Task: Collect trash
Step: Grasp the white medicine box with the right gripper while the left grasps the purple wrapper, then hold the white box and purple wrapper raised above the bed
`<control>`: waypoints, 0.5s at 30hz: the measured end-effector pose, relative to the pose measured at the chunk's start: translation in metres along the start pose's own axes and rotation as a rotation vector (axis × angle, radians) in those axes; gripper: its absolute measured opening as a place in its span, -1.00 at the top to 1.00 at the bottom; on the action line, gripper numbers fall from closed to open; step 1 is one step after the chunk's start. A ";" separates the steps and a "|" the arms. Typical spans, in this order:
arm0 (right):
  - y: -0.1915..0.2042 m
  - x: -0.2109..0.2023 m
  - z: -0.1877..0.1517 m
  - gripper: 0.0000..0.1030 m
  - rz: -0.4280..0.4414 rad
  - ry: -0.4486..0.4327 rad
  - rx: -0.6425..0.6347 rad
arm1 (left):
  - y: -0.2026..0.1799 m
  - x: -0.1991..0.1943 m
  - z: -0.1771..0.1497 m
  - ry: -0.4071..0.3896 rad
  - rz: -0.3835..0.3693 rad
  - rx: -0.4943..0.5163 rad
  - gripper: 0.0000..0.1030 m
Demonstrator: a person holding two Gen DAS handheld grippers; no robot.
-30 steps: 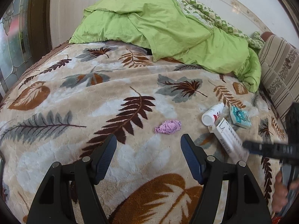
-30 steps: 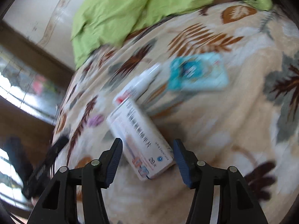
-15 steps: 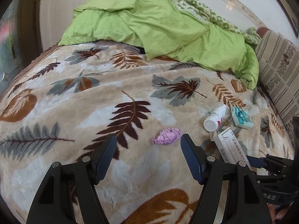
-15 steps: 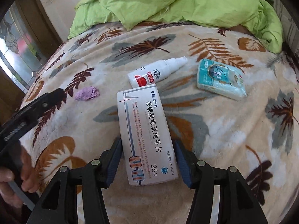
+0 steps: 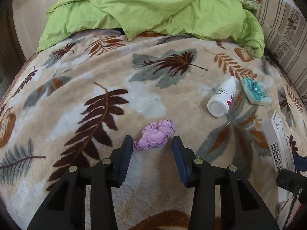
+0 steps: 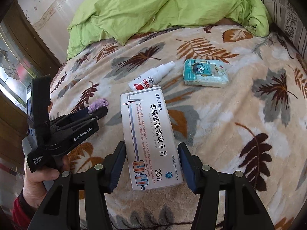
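A crumpled purple wad (image 5: 154,135) lies on the leaf-patterned blanket (image 5: 134,72). My left gripper (image 5: 152,144) is closing around its near end. One fingertip (image 5: 129,143) touches the wad and the other stands a little off it. From the right wrist the wad (image 6: 99,102) shows just past the left gripper (image 6: 96,111). My right gripper (image 6: 152,153) is shut on a long white medicine box (image 6: 147,134), which overlaps the base of a white spray bottle (image 6: 151,76). The box (image 5: 278,143) also shows at the right edge of the left wrist view.
A teal tissue pack (image 6: 205,74) lies beside the bottle. A green quilt (image 5: 153,9) is heaped at the far end of the bed, and a striped cushion (image 5: 284,28) lines the right side. A hand (image 6: 38,178) with a red sleeve holds the left gripper. A stained-glass window (image 6: 13,71) stands left.
The left gripper moved forward and down to the purple wad and its jaws narrowed around it. The box stayed between the right fingers while the bed shifted behind it.
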State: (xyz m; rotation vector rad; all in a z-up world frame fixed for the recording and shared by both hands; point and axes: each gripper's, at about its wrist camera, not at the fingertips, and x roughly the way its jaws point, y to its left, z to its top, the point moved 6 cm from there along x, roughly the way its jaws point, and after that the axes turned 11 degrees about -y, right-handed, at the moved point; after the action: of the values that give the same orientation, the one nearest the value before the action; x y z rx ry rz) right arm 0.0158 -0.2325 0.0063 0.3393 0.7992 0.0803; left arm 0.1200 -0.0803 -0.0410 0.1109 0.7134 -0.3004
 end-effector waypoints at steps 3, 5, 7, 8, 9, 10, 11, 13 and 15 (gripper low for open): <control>-0.001 -0.002 0.000 -0.15 -0.006 -0.007 0.008 | 0.003 -0.003 0.000 -0.012 0.032 0.001 0.43; -0.001 -0.008 0.000 -0.15 -0.008 -0.022 0.015 | 0.006 -0.007 0.001 -0.026 0.020 -0.026 0.45; 0.000 -0.016 0.000 -0.15 -0.010 -0.043 0.014 | 0.010 -0.014 0.001 -0.047 0.011 -0.060 0.45; 0.001 -0.021 -0.001 -0.15 -0.016 -0.057 0.011 | 0.010 -0.017 0.001 -0.053 0.004 -0.070 0.45; 0.002 -0.028 -0.001 -0.15 -0.024 -0.077 0.007 | 0.010 -0.022 0.001 -0.064 -0.002 -0.082 0.45; 0.002 -0.034 -0.001 -0.15 -0.029 -0.095 0.005 | 0.010 -0.028 0.000 -0.078 -0.009 -0.095 0.45; 0.003 -0.042 -0.002 -0.15 -0.034 -0.117 0.002 | 0.009 -0.032 0.000 -0.084 -0.013 -0.101 0.45; 0.005 -0.054 -0.005 -0.15 -0.046 -0.144 -0.006 | 0.006 -0.046 -0.002 -0.103 -0.009 -0.108 0.45; 0.006 -0.066 -0.013 -0.15 -0.054 -0.167 -0.015 | 0.002 -0.063 -0.004 -0.128 -0.006 -0.107 0.45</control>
State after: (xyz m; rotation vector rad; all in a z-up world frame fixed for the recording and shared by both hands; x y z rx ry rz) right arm -0.0390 -0.2361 0.0458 0.3062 0.6413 0.0067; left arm 0.0731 -0.0631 -0.0025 -0.0126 0.6020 -0.2723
